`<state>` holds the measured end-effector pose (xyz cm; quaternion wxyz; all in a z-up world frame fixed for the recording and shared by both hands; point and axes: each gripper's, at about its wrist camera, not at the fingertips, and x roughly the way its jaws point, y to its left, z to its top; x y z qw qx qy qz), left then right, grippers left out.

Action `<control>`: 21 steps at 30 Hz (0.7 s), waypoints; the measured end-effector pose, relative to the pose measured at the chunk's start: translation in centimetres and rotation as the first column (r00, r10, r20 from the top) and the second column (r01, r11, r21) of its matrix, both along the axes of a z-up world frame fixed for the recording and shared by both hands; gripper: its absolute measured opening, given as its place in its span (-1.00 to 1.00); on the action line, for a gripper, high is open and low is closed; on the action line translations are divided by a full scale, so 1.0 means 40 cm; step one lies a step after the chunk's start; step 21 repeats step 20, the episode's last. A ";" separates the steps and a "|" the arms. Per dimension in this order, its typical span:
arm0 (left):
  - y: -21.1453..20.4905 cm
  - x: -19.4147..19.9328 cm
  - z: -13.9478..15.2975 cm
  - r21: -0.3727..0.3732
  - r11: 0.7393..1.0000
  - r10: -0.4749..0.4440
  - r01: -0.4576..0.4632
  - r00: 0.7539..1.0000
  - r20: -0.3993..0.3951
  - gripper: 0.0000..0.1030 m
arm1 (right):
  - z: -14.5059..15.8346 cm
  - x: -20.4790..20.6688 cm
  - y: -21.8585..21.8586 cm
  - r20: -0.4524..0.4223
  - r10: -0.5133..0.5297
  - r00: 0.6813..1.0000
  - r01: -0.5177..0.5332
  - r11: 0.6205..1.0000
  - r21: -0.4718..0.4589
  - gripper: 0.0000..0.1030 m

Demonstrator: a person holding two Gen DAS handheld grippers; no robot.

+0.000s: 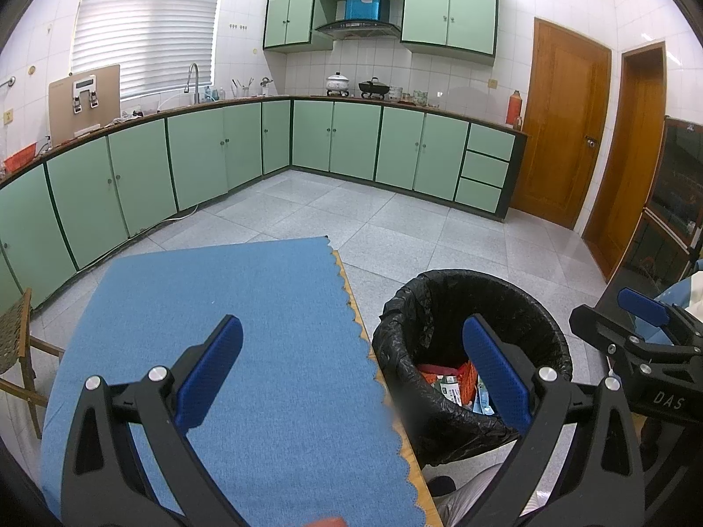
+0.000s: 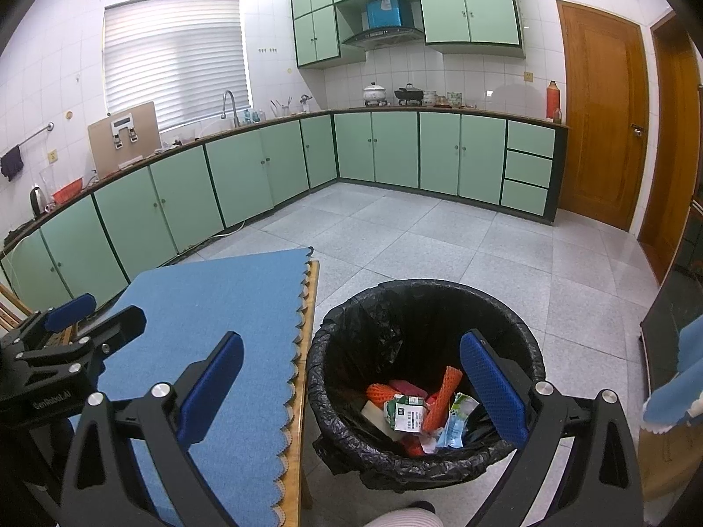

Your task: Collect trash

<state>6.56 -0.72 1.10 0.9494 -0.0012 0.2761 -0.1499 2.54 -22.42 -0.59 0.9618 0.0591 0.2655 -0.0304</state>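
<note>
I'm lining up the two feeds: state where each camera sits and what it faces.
Left wrist: on the left gripper, above the blue mat, facing the green cabinets; right gripper at right.
Right wrist: on the right gripper, above the trash bin; left gripper at left.
Shared: mat, bin, wrappers, both grippers open and empty.

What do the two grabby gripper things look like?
Both match. The left gripper and right gripper have black angular frames, silver round bolts, and two fingers with bumpy blue pads. White letters mark the bodies: "DAS" on the right one, "GenRobot.AI" on the left one.
</note>
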 end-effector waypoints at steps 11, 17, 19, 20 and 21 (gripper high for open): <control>0.007 0.002 -0.013 -0.003 1.000 -0.001 0.001 1.000 -0.007 0.89 | -0.009 0.003 -0.004 -0.004 -0.001 1.000 0.001 1.000 0.001 0.88; 0.003 0.000 -0.014 -0.001 1.000 -0.003 0.003 1.000 -0.011 0.89 | -0.012 0.003 -0.006 -0.005 -0.001 1.000 0.001 1.000 0.003 0.88; 0.000 0.001 -0.015 0.000 1.000 -0.004 0.004 1.000 -0.013 0.89 | -0.012 0.003 -0.006 -0.006 -0.001 1.000 0.001 1.000 0.003 0.88; 0.000 0.000 -0.016 0.000 1.000 -0.004 0.004 1.000 -0.012 0.89 | -0.012 0.003 -0.005 -0.006 -0.001 1.000 0.001 1.000 0.002 0.88; 0.000 0.000 -0.016 0.000 1.000 -0.004 0.004 1.000 -0.012 0.89 | -0.012 0.003 -0.005 -0.006 -0.001 1.000 0.001 1.000 0.002 0.88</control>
